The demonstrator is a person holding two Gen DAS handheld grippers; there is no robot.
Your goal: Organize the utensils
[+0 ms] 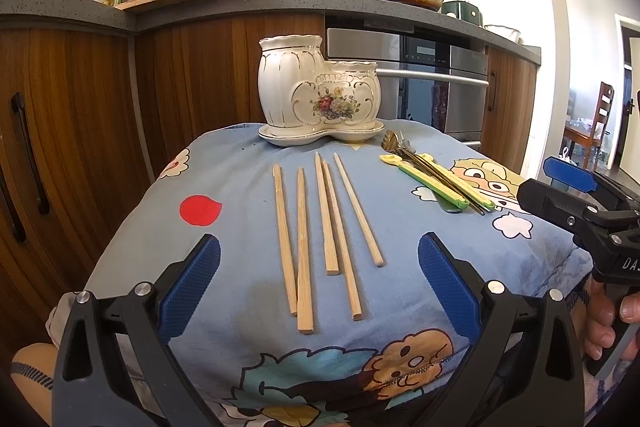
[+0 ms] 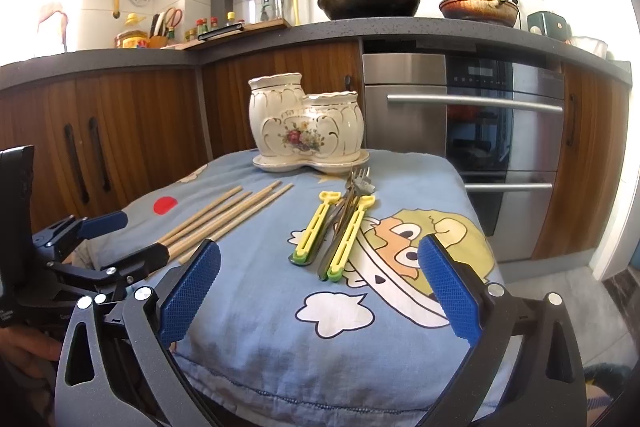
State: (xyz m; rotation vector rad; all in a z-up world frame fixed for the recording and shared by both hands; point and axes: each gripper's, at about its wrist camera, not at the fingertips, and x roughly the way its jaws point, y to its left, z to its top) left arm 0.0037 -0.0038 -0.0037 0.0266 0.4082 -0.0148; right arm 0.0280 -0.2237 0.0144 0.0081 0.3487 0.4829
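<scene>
Chopsticks, five pale wooden ones (image 1: pixel 320 227), lie straight ahead of the wide-open left claw (image 1: pixel 319 279); beyond stands the white floral ceramic holder (image 1: pixel 316 91). Best pinch one near its thick end. Right claw (image 2: pixel 319 283) gapes too, empty.

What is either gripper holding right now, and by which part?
Nothing. The left gripper is open above the chopsticks; the right gripper is open, short of the utensil pile.

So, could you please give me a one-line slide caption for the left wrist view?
Open left tool poised over five chopsticks on the cloth, ceramic holder behind.
</scene>
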